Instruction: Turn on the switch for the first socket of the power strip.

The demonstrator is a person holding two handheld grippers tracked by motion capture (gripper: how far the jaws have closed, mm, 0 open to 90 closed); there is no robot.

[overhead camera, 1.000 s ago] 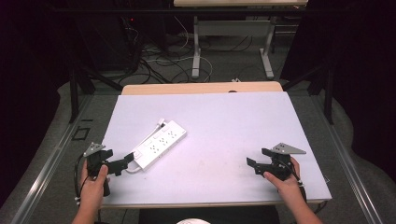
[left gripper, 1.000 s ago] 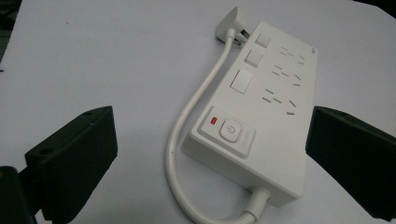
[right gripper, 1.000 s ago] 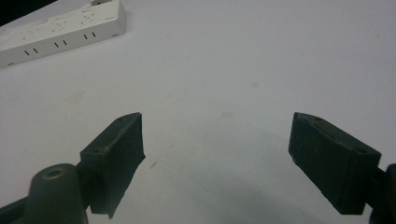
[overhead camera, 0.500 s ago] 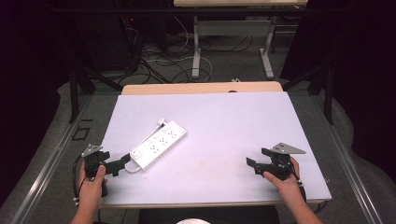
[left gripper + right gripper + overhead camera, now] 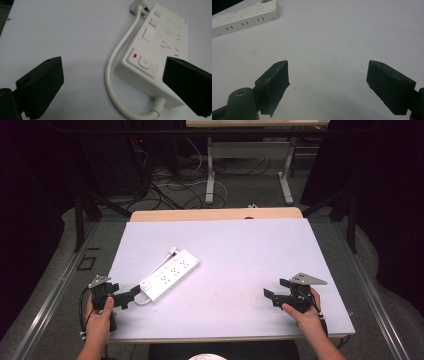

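Left gripper: blocky matte-black jaws spread wide, nothing held, at cord end of power strip. Strip: long white glossy plastic slab, round switch, stiff curved cord, lying diagonally on smooth white table, left half. Right gripper: jaws wide, empty, well apart from strip.

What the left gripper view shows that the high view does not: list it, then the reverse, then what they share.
The left gripper view alone shows the detail on the power strip: a round power button beside a small red mark, and the cord looping out of the near end. The high view alone shows the right gripper open over bare table, both hands, and the floor with cables beyond. Both show the white power strip on the table and the open left gripper at its near end, not closed on it.
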